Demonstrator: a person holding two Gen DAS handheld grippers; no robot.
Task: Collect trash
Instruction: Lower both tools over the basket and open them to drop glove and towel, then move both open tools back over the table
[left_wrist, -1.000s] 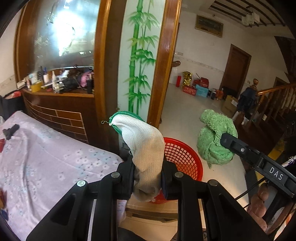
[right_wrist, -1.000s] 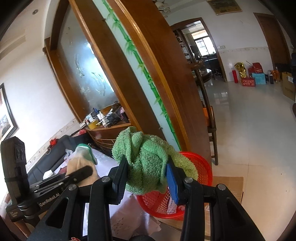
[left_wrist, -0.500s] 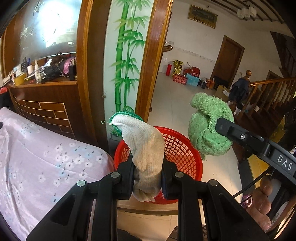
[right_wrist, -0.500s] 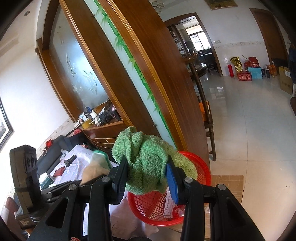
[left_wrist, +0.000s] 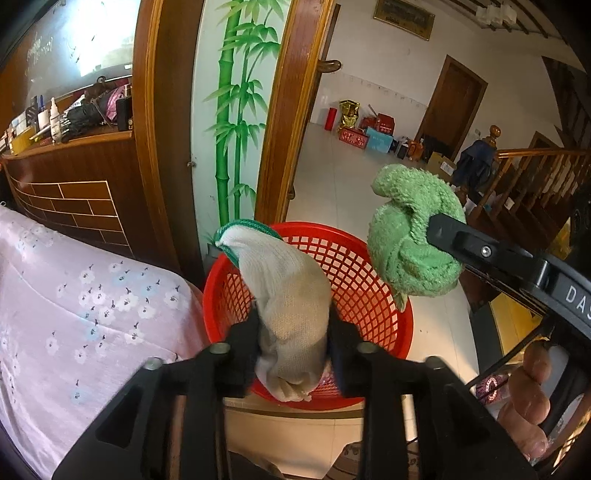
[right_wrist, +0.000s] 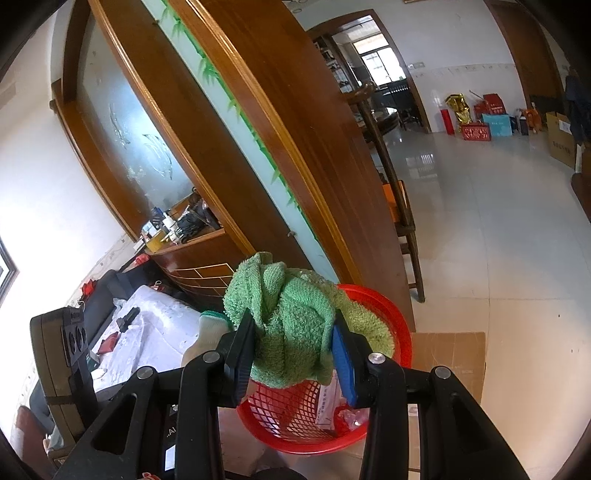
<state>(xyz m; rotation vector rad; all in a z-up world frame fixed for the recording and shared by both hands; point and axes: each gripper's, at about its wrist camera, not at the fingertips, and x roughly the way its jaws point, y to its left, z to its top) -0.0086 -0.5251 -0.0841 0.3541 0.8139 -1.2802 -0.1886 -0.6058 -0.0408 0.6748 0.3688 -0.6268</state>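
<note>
A red mesh basket (left_wrist: 369, 280) stands on the floor beside a wooden partition. My left gripper (left_wrist: 291, 332) hangs right over its near rim, its jaws opening around a white knit glove with a green cuff (left_wrist: 288, 295). The glove still stands upright between the pads. My right gripper (right_wrist: 291, 325) is shut on a bunched green towel (right_wrist: 291, 306), held above the basket's rim (right_wrist: 399, 325). In the left wrist view the towel (left_wrist: 406, 251) hovers over the basket's right side. The glove (right_wrist: 207, 332) peeks out at the left in the right wrist view.
Paper and wrappers (right_wrist: 328, 402) lie in the basket, which sits on flat cardboard (right_wrist: 450, 354). A pink floral cloth (left_wrist: 74, 314) covers the surface to the left. The bamboo-painted partition (left_wrist: 236, 110) rises behind, a wooden chair (right_wrist: 402, 221) beyond it. A person's fingers (left_wrist: 528, 398) grip the right tool.
Both grippers dropped and moved in over the basket, which now looks larger and nearer. The left jaws have spread a little around the glove; the towel is held as before.
</note>
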